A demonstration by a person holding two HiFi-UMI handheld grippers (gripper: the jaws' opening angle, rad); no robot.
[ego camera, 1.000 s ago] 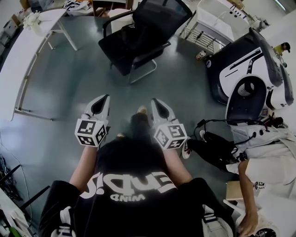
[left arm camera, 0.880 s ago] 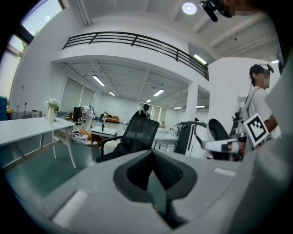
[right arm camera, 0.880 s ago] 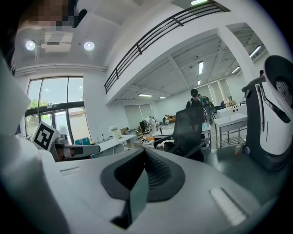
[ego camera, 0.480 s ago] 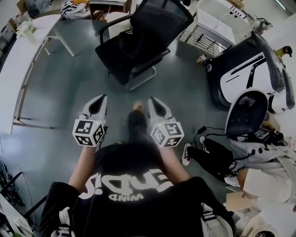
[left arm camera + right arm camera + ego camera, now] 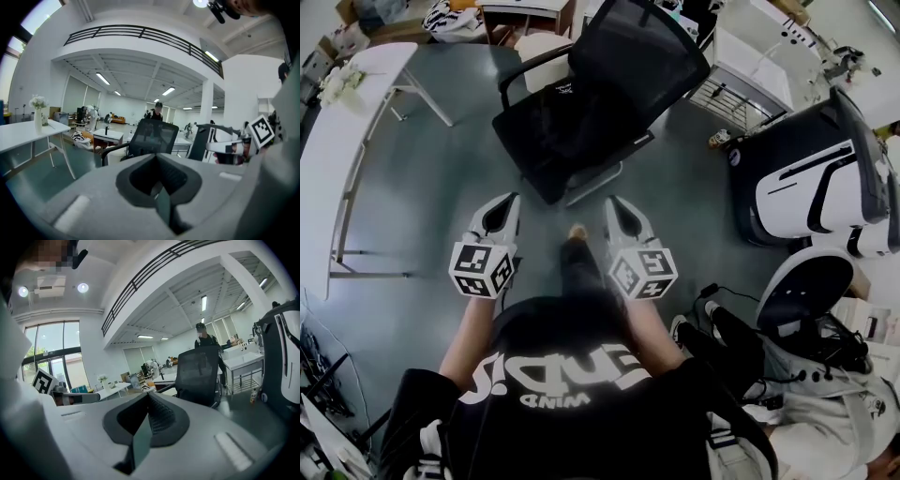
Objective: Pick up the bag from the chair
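A black mesh-backed office chair [image 5: 623, 61] stands on the grey floor ahead of me, also in the left gripper view as chair [image 5: 152, 137] and in the right gripper view as chair [image 5: 199, 373]. A black bag [image 5: 555, 114] with a small white label lies on its seat, hard to tell from the dark cushion. My left gripper [image 5: 502, 208] and right gripper [image 5: 617, 208] are held side by side at waist height, short of the chair, pointing at it. Both have their jaws together with nothing between them.
A long white table [image 5: 347, 122] runs along the left. A large white-and-black machine [image 5: 816, 187] stands at the right, and a seated person's legs and shoes [image 5: 727, 342] lie at lower right. A person [image 5: 204, 336] stands behind the chair. A white desk [image 5: 750, 52] stands beyond.
The chair has come nearer and larger in the head view as I step towards it. Both grippers keep the same pose and stay shut.
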